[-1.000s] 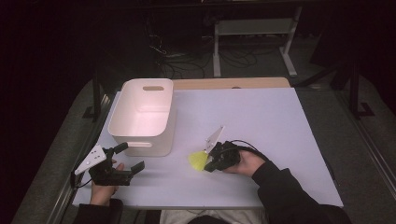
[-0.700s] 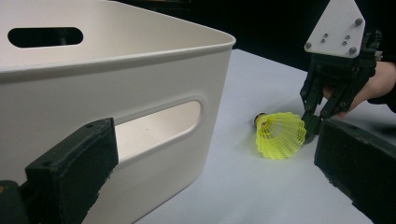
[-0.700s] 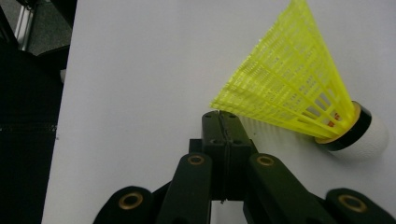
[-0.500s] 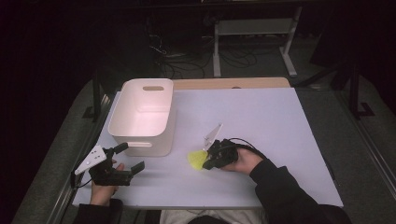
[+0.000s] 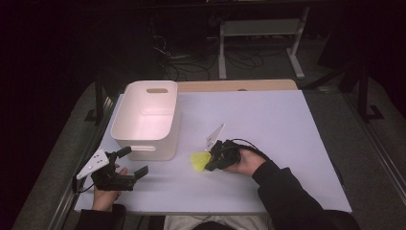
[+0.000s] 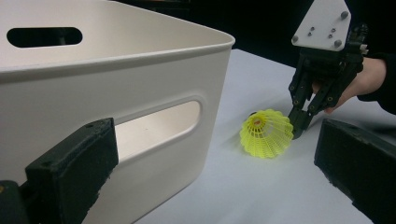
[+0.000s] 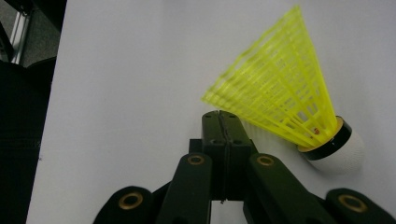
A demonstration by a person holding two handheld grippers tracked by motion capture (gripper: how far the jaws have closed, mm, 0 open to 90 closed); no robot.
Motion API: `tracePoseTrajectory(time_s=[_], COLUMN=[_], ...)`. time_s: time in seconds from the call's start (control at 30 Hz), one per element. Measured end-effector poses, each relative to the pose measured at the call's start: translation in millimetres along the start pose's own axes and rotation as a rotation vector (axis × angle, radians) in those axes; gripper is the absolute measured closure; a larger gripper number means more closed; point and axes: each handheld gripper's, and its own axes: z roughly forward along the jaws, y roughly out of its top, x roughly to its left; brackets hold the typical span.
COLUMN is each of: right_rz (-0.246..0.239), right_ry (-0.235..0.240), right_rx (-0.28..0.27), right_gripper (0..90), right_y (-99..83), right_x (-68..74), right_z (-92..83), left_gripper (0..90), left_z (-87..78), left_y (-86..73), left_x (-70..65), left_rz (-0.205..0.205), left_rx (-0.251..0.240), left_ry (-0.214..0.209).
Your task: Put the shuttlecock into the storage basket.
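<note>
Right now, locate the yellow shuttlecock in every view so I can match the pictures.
High view: the yellow shuttlecock lies at lower centre, right of the white bin, against the right gripper.
Left gripper view: right of centre, beside the bin's wall.
Right gripper view: upper right, skirt beside the closed jaws.
Shared landmark: the right gripper, touching its skirt.

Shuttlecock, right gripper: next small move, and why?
Probably open the right gripper and re-centre it on the yellow shuttlecock. In the right gripper view its jaws are shut flush together with nothing between them, their tips at the skirt's edge. The shuttlecock lies on its side on the white table, near the white bin, so it isn't gripped yet.
</note>
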Motion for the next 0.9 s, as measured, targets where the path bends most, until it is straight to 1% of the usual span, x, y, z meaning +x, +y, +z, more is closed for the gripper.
tracePoseTrajectory(time_s=[0.07, 0.3, 0.43, 0.73, 0.9], right_rz=[-0.004, 0.011, 0.008, 0.030, 0.026], right_ry=[0.000, -0.004, -0.007, -0.006, -0.008], right_rx=[0.001, 0.004, 0.001, 0.004, 0.006], right_gripper=[88.9, 88.9, 88.9, 88.9, 88.9], right_y=[1.3, 3.1, 6.2, 8.2, 10.9], right_x=[-1.2, -6.2, -9.7, -18.5, -21.9], right_z=[0.5, 2.5, 2.1, 4.2, 5.5], left_gripper=[0.0, 0.0, 0.0, 0.0, 0.0], left_z=[-0.1, -0.2, -0.2, -0.2, -0.2], left_y=[0.0, 0.0, 0.0, 0.0, 0.0], left_x=[0.0, 0.0, 0.1, 0.2, 0.2], left_rz=[0.000, 0.000, 0.000, -0.001, -0.001], left_rx=[0.000, -0.001, -0.001, -0.002, -0.002], left_ry=[0.000, -0.001, -0.001, -0.002, -0.001])
